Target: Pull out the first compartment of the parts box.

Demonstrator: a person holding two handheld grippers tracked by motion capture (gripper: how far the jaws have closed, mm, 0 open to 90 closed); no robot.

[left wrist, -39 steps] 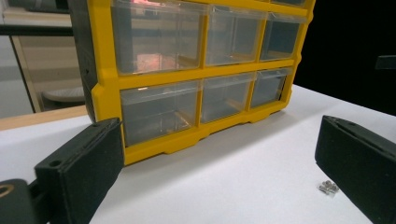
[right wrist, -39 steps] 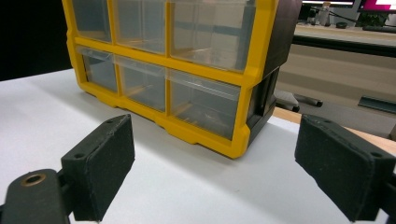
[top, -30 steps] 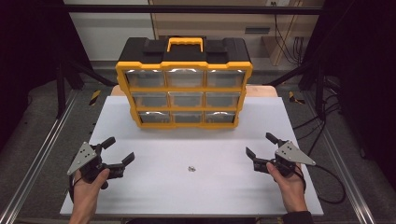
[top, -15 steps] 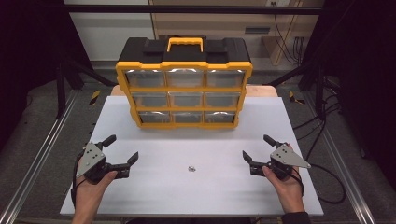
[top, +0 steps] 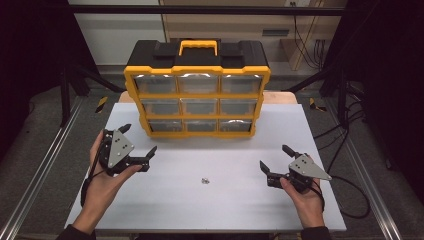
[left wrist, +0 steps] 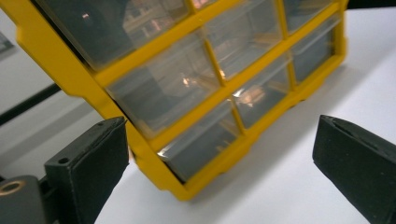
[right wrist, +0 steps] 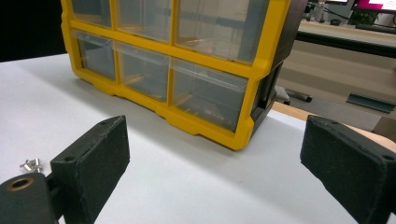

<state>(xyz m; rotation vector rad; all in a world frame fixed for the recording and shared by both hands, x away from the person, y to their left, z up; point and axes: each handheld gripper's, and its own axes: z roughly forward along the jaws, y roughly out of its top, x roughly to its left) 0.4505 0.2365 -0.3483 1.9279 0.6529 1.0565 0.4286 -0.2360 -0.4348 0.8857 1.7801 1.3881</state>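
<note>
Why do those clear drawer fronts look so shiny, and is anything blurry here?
High view: white glare streaks the top drawers of the organizer. Left gripper view: warm reflections glint on the drawer fronts, and the tilted picture looks soft. Right gripper view: the nearby jaws are slightly blurred, and the small screws are barely resolved.

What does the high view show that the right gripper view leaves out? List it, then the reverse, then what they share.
High view: the left gripper, open, and the yellow handle on top of the drawer box.
Right gripper view: the box's black side wall, seen close up.
Both: the open right gripper, the drawer box, the small screws and the white table.
</note>
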